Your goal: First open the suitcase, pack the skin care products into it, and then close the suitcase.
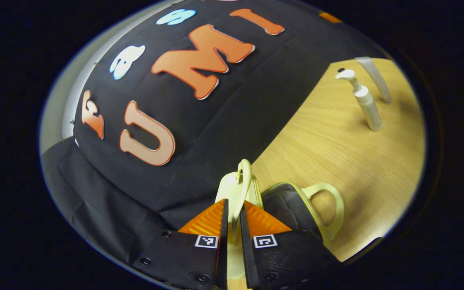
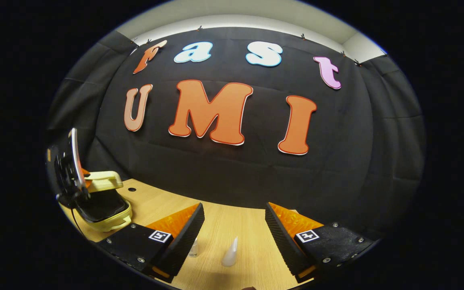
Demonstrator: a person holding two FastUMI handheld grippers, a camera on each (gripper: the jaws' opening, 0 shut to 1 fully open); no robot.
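1. No words, brands or numbers can be read on any object.
2. Left gripper (image 1: 234, 205): each finger carries a square black-and-white coded marker (image 1: 206, 241) (a pattern, not lettering).
3. Right gripper (image 2: 234, 209): each finger carries a similar coded square (image 2: 159, 236), also unreadable as text.

The suitcase (image 2: 103, 203) stands open on the table (image 2: 232, 225), its lid (image 1: 236, 189) raised between the left tongs (image 1: 232, 219). In the left gripper view, a pump bottle (image 1: 364, 100) stands well apart from the suitcase, a tube (image 1: 375, 76) lying just behind the bottle.
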